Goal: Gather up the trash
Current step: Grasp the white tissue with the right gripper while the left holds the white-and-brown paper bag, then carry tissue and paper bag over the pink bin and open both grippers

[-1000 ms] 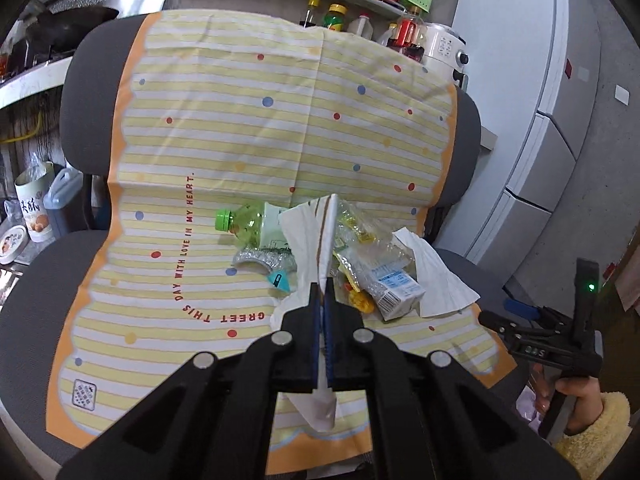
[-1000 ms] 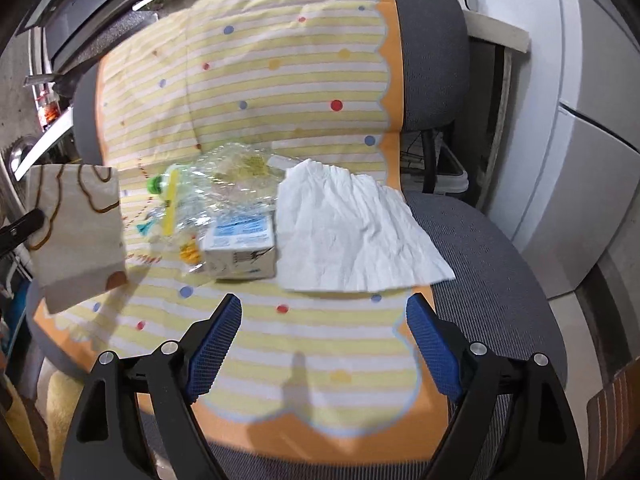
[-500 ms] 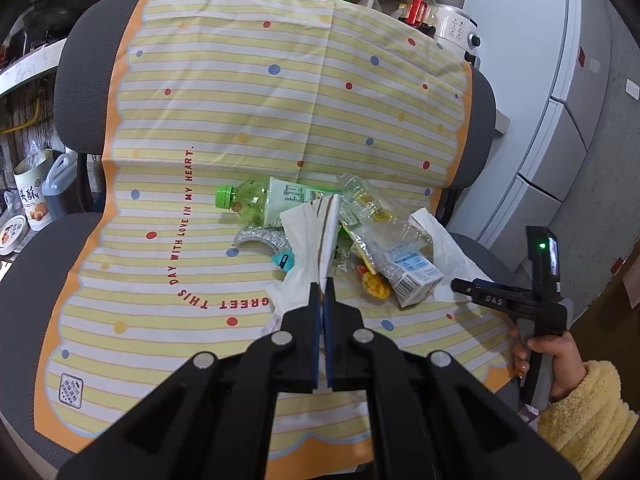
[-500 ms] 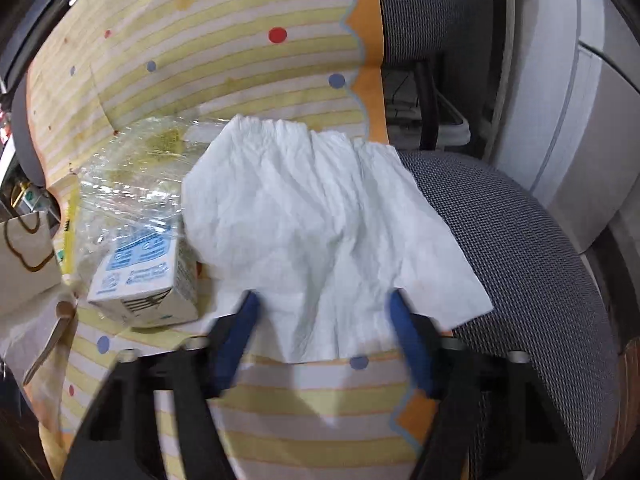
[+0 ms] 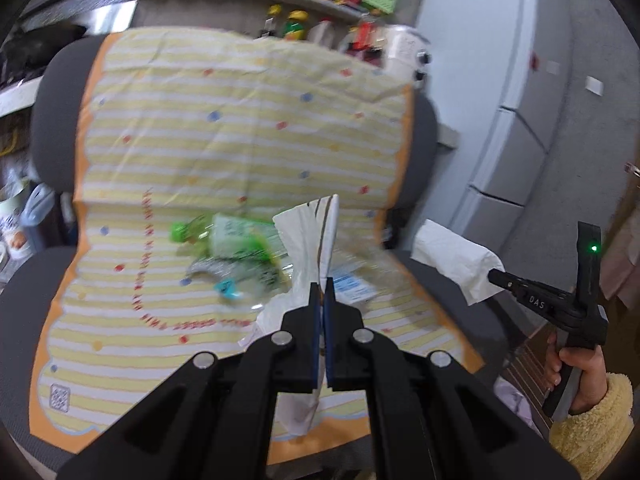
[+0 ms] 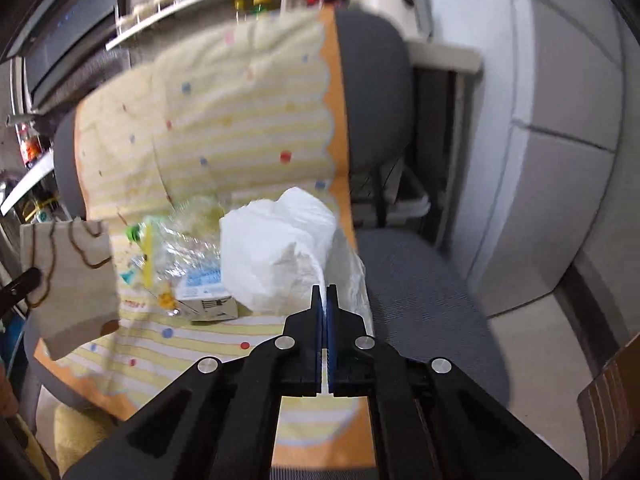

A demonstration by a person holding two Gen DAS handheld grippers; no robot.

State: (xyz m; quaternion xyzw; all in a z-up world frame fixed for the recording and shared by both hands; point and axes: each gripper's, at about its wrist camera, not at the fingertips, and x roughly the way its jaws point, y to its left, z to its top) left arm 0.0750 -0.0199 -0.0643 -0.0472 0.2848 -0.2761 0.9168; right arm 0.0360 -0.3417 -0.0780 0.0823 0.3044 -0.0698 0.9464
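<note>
My left gripper point(image 5: 323, 285) is shut on a white paper bag point(image 5: 316, 240) with brown markings, held above the chair seat; the bag also shows in the right wrist view point(image 6: 70, 276). My right gripper point(image 6: 325, 292) is shut on a crumpled white paper tissue point(image 6: 280, 256), lifted off the seat; the tissue also shows in the left wrist view point(image 5: 452, 260). On the yellow striped cloth point(image 5: 200, 152) lie a green-capped plastic bottle point(image 5: 224, 236), a small blue-and-white carton point(image 6: 204, 292) and clear plastic wrappers point(image 6: 180, 236).
The cloth covers a grey office chair point(image 6: 420, 280). A shelf with bottles and jars point(image 5: 312, 12) runs behind the chair. White cabinets point(image 6: 560, 160) stand to the right. A wooden edge point(image 6: 616, 400) is at lower right.
My right gripper closed on the white tissue and lifted it off the seat. My left gripper kept hold of the paper bag and shifted slightly.
</note>
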